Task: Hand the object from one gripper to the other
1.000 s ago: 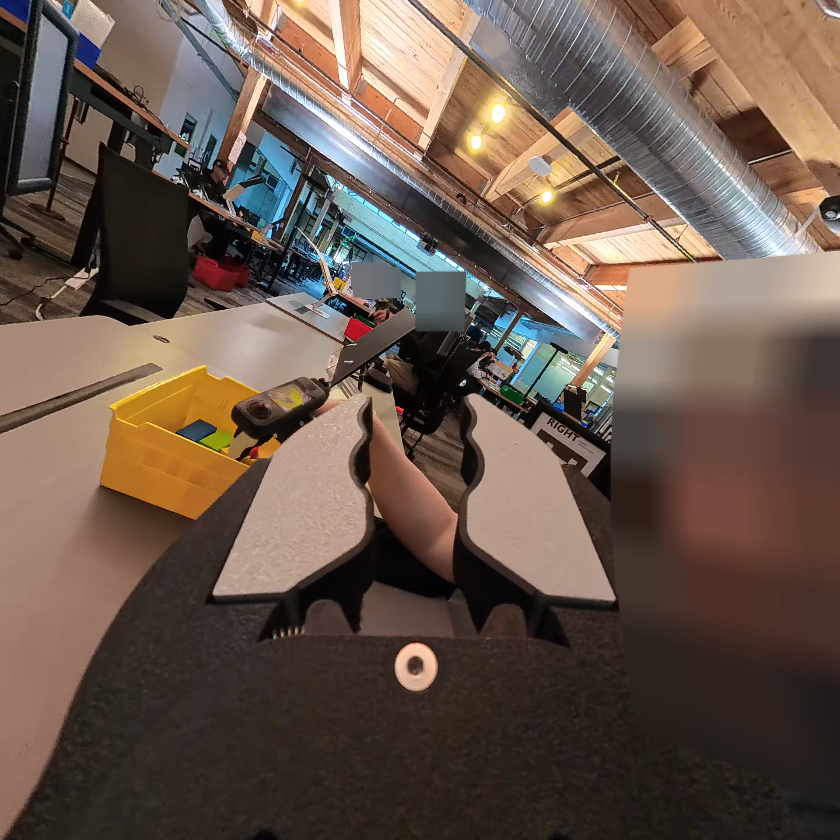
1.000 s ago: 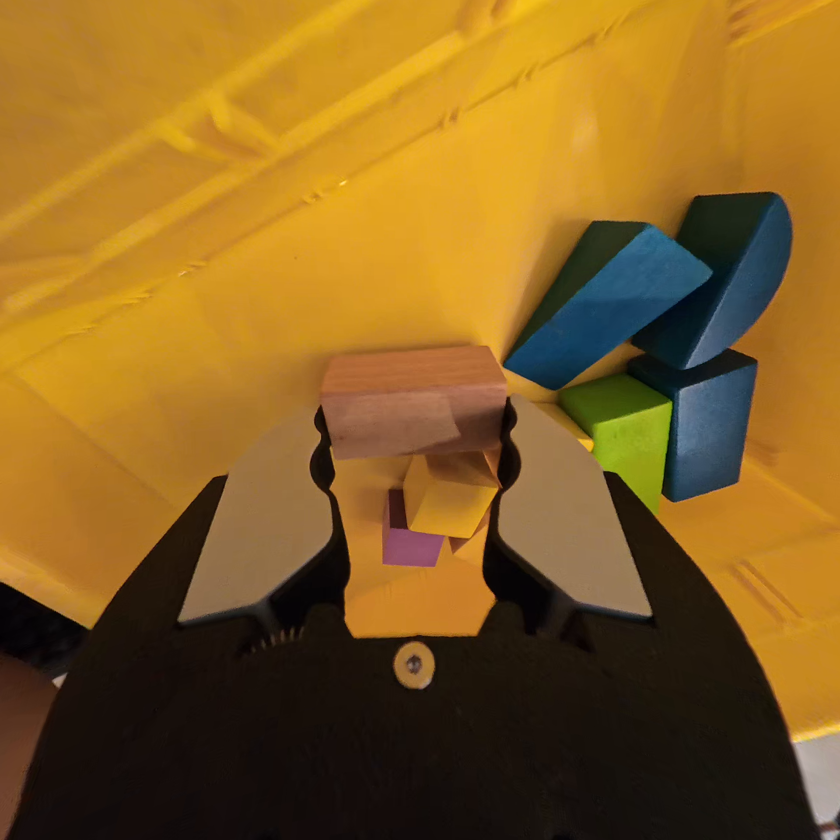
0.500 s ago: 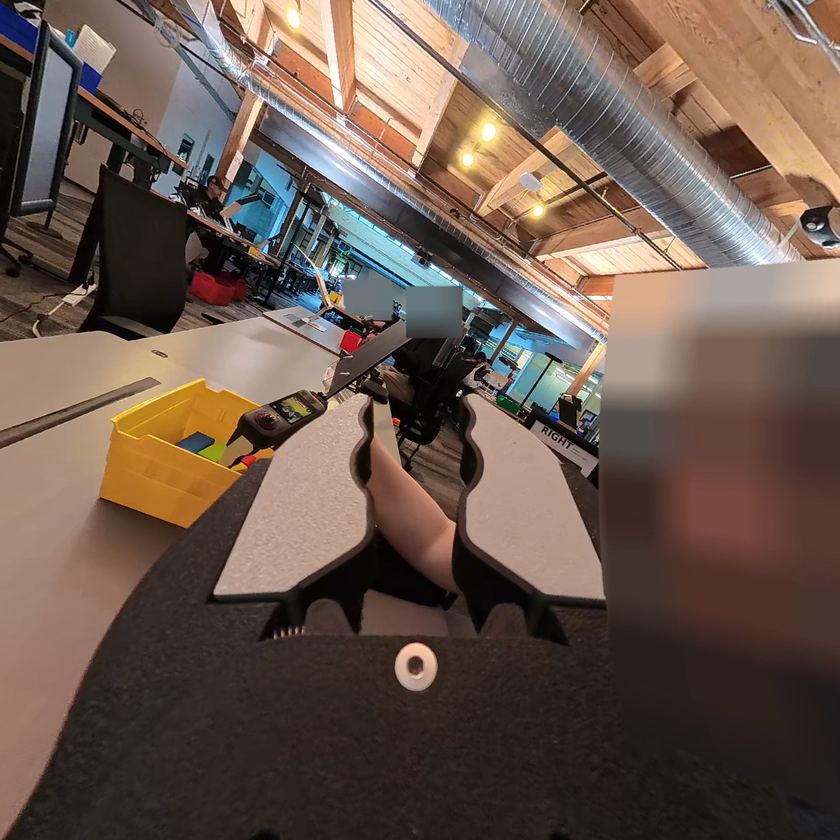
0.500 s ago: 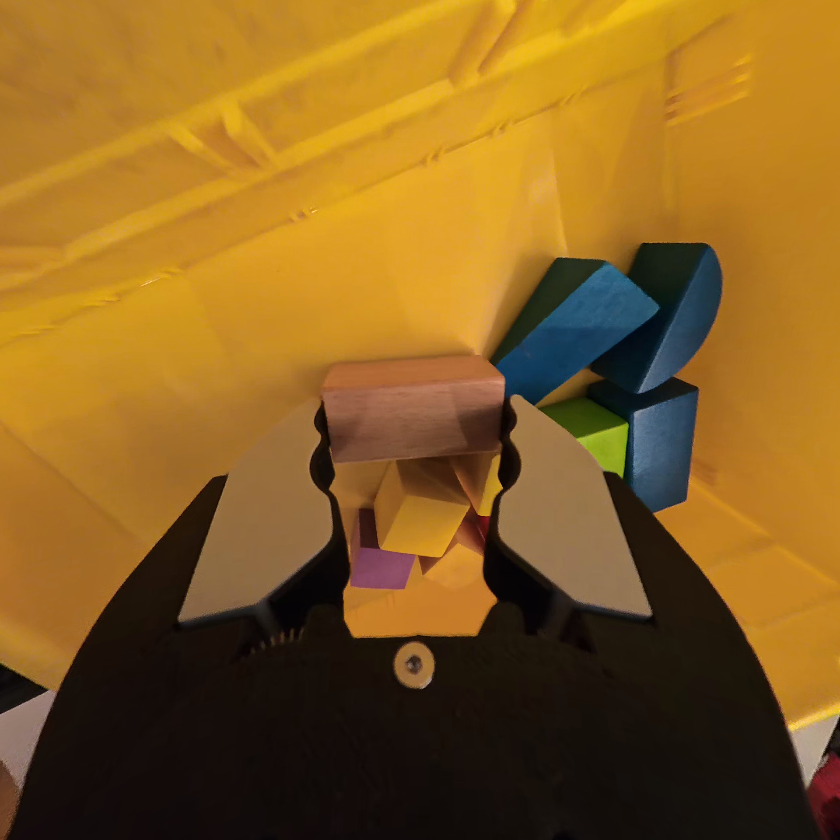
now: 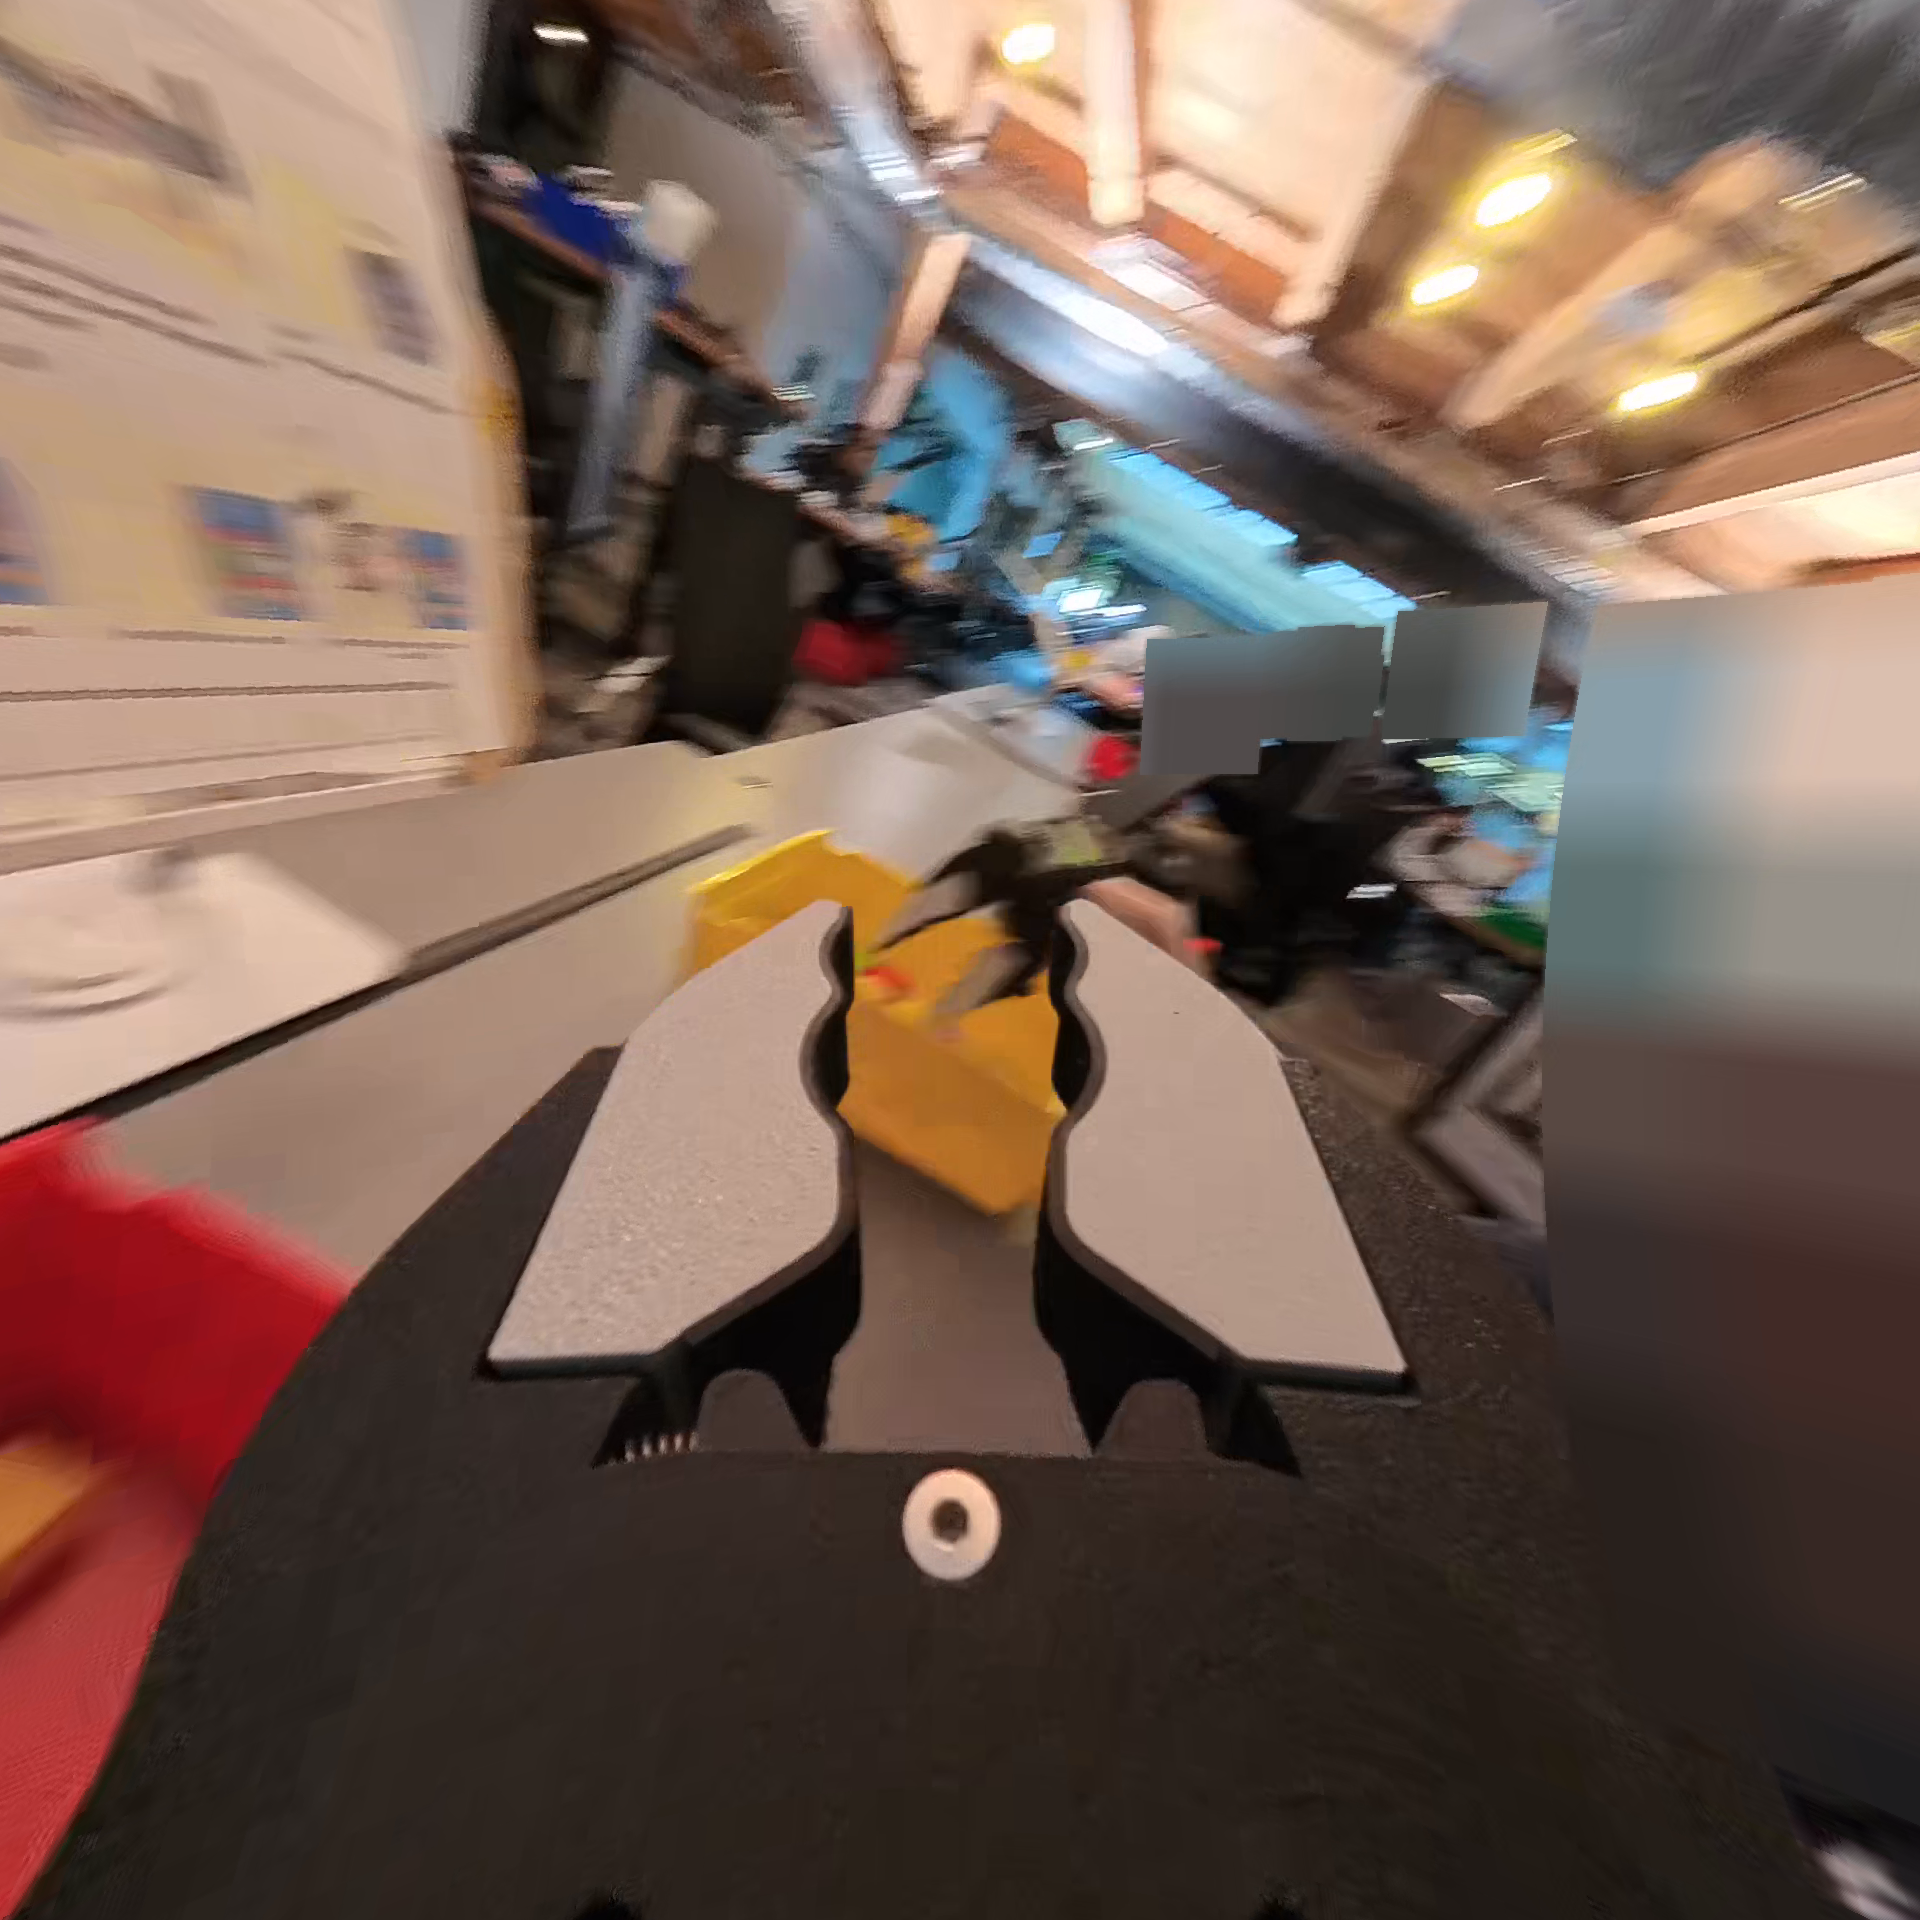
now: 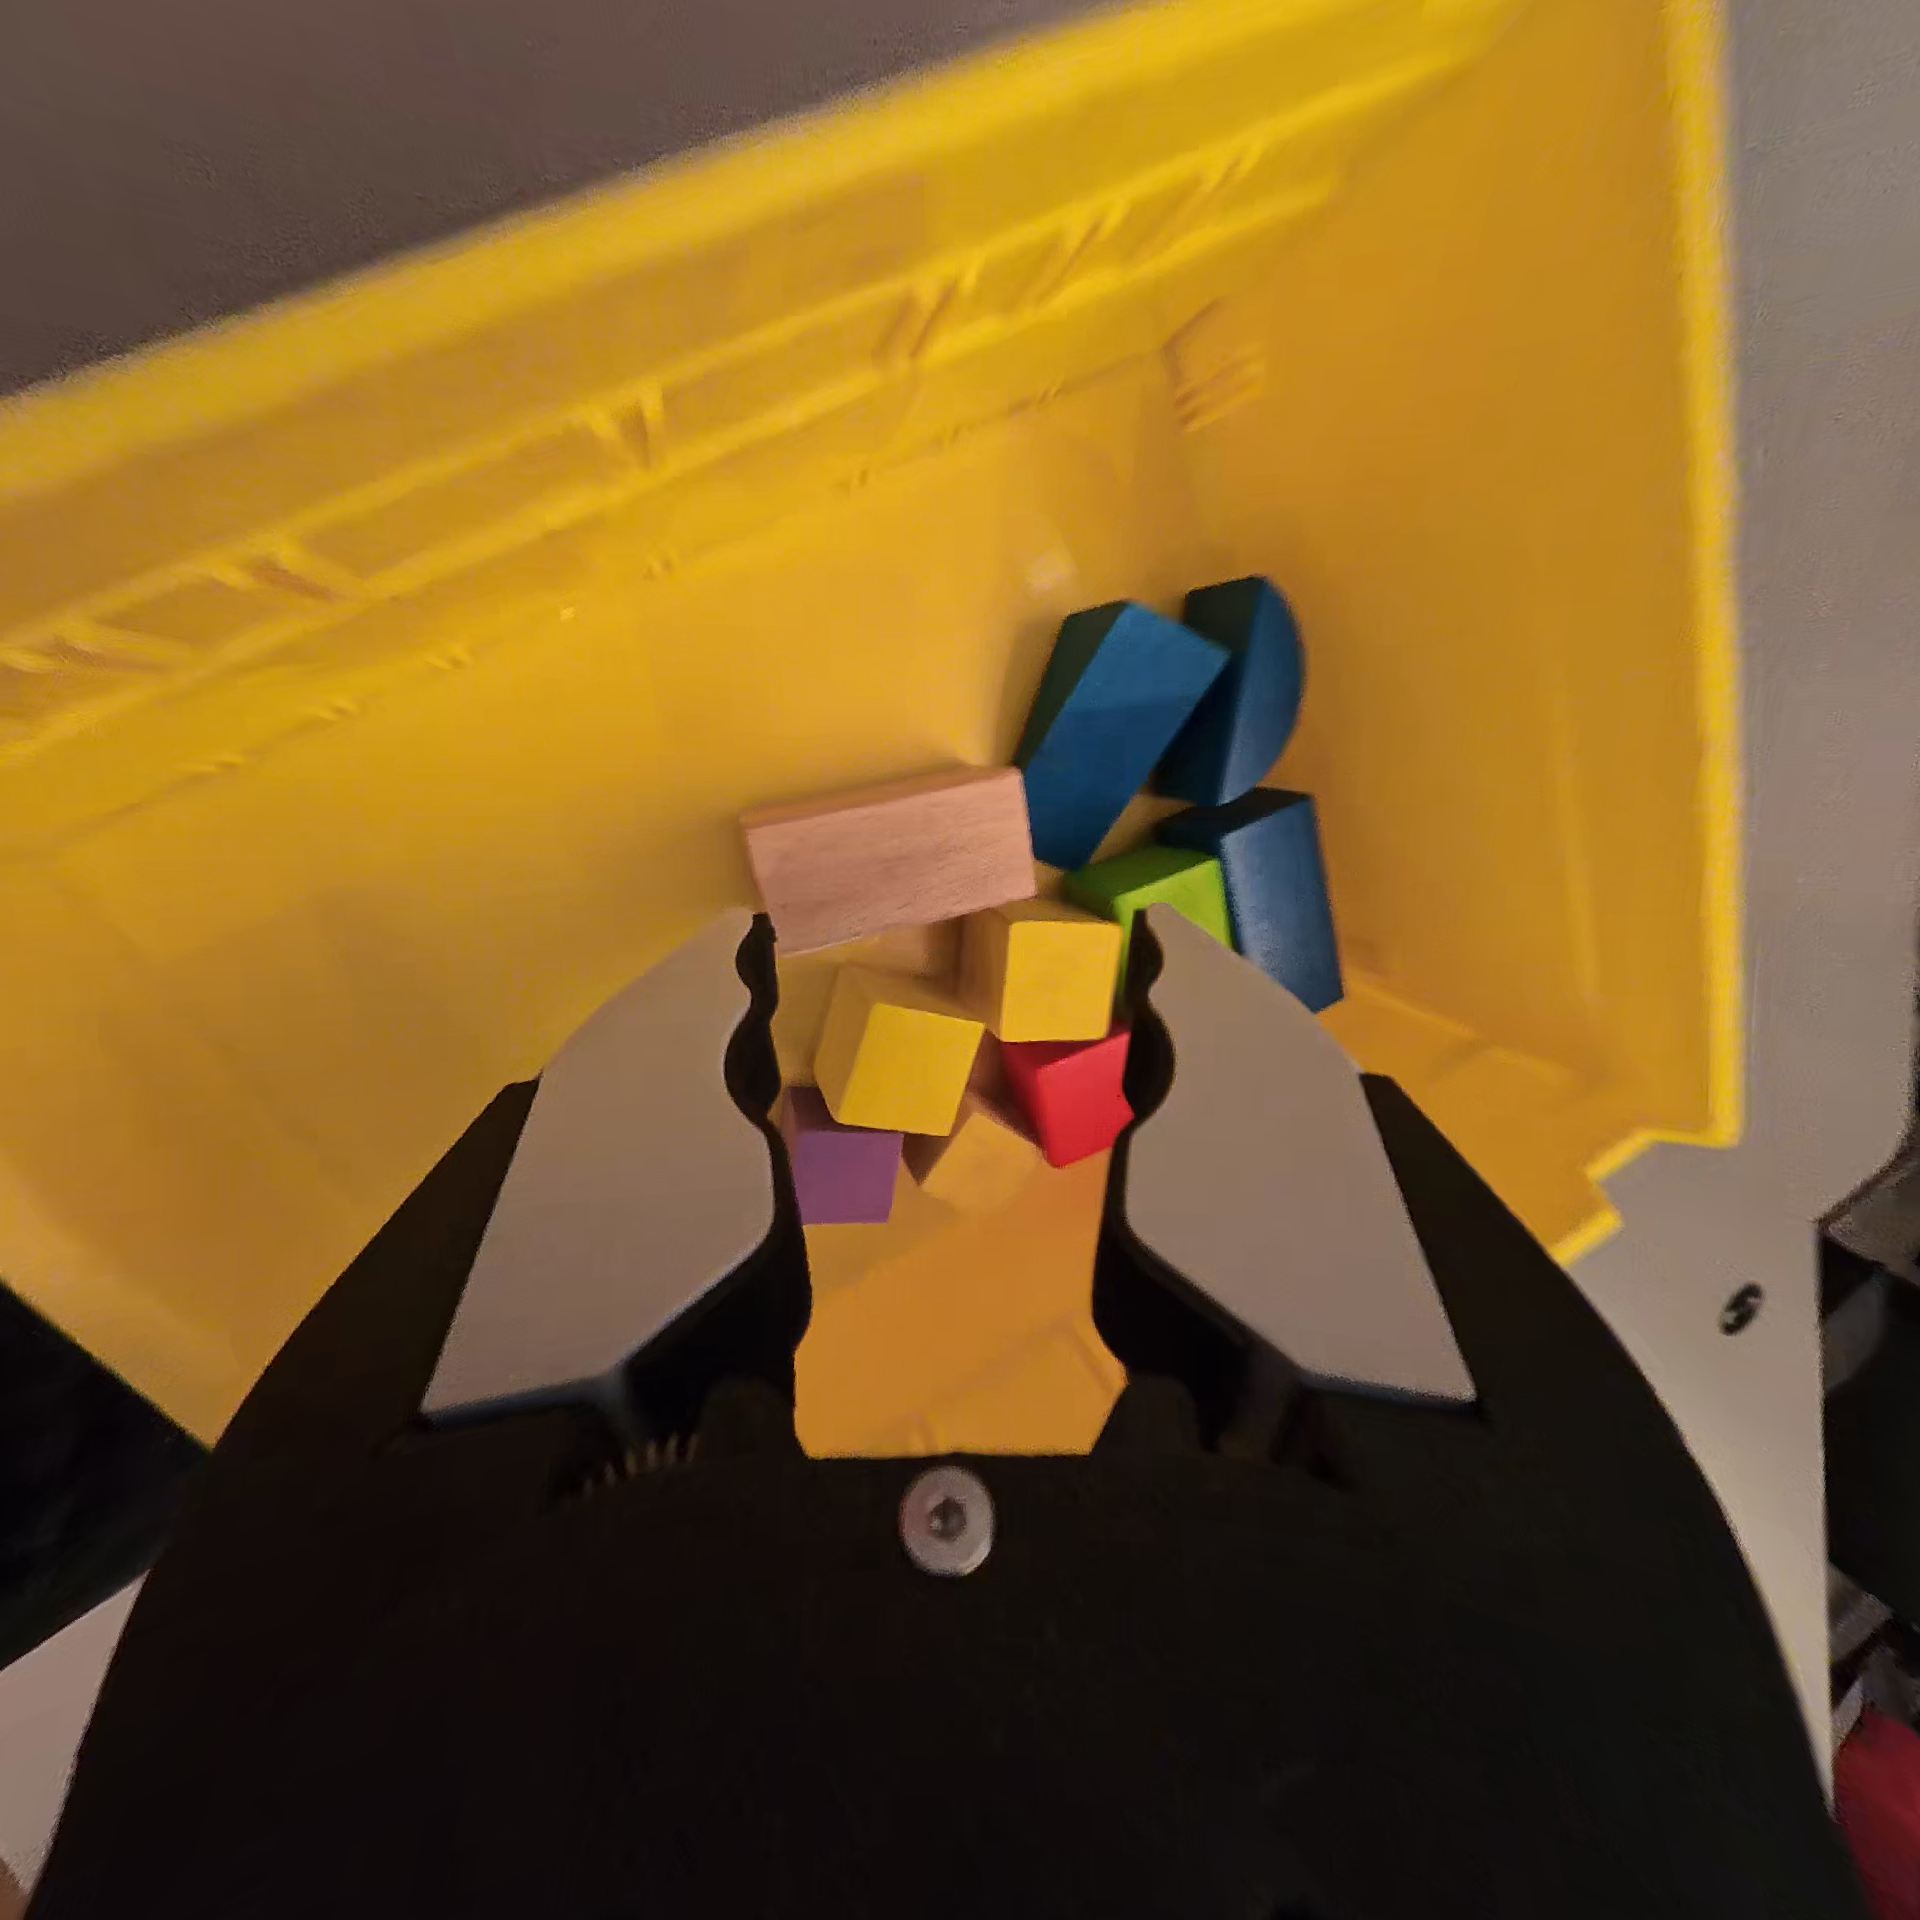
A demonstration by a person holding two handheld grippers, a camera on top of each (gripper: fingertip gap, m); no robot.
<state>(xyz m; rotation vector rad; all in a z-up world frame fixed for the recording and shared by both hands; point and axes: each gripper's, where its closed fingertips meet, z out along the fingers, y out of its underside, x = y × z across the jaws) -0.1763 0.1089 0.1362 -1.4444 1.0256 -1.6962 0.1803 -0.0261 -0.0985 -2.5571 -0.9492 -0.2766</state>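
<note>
Right wrist view: right gripper hangs over the open yellow bin, fingers spread apart with nothing between them. The natural wood block sits just past the fingertips, centre of frame, tilted, lying on top of the block pile; its lower left corner is at the tip of the left-hand finger, but whether they touch cannot be told. The right-hand finger is clear of it. In the gap between the fingers: two yellow cubes, a red block against the right-hand finger, a purple block low left. Right of the wood block, packed into the bin's corner: a blue wedge, a blue half-round, a blue rectangular block and a green block. Grey table shows along the right edge of frame. Left wrist view, heavily motion-blurred: left gripper is in the air above the table, fingers parted, empty. The yellow bin shows through the gap at centre frame, with the right gripper reaching into it from the right as a dark blur. A red bin fills the lower left corner; a white sheet or plate lies at left, too blurred to identify.
</note>
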